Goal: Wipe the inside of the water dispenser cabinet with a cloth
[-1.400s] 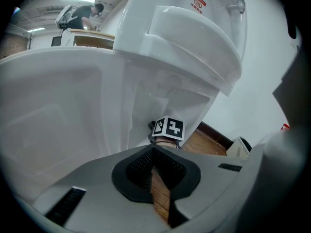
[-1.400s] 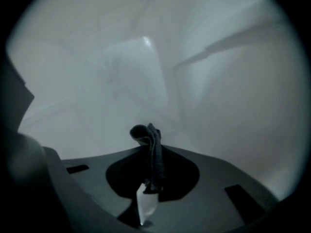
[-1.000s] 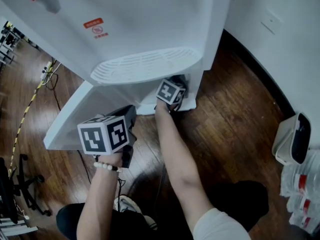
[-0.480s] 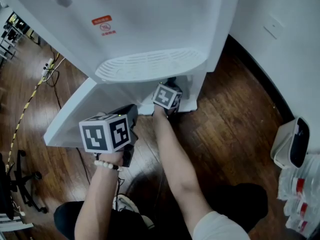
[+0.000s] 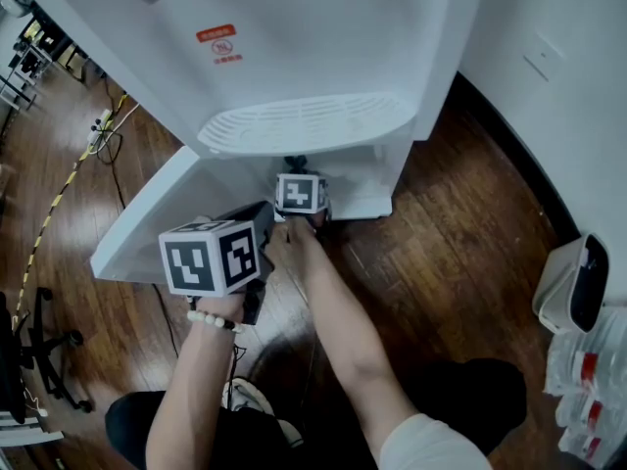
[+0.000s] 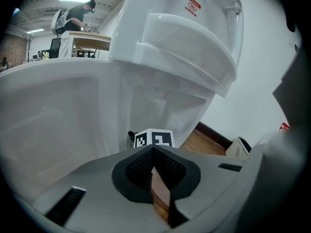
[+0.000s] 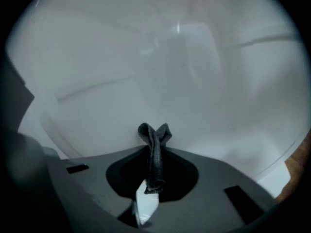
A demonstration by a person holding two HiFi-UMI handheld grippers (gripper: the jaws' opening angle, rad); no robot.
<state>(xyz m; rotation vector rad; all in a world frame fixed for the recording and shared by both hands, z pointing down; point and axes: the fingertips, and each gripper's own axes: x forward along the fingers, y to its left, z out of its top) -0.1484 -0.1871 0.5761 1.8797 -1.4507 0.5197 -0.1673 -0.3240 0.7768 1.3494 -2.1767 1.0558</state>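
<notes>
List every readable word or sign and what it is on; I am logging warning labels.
Small red label on the tall white plastic water dispenser: too small to read.
Round red sign below it: no words legible.
Two black-and-white marker cubes: patterns only, no text.

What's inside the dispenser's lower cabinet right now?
The right gripper is in there, shut on a dark cloth, facing a bare white cabinet wall. In the head view the drip tray covers the rest of the interior.

Wood floor (image 5: 470, 253) carries cables (image 5: 61, 202), a chair base (image 5: 49, 355), a white container (image 5: 571, 282).
</notes>
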